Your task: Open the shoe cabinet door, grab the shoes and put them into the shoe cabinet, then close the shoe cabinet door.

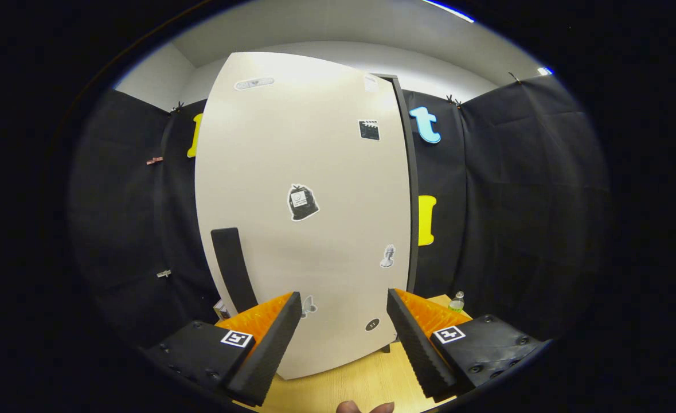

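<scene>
A tall off-white shoe cabinet door (309, 189) stands upright just beyond my fingers, closed flat against the dark cabinet frame (411, 189) on its right side. Several small stickers dot the door. A long black vertical handle (233, 268) sits at the door's lower left, just above my left finger (269, 344). My gripper (343, 312) is open, with a wide gap and nothing between the fingers; it faces the door's lower middle.
The cabinet stands on a light wooden surface (366, 381). A small clear bottle (457, 302) sits to the right of the cabinet, behind my right finger. Black cloth walls surround the booth. A person's fingertips (366, 408) show below the gripper.
</scene>
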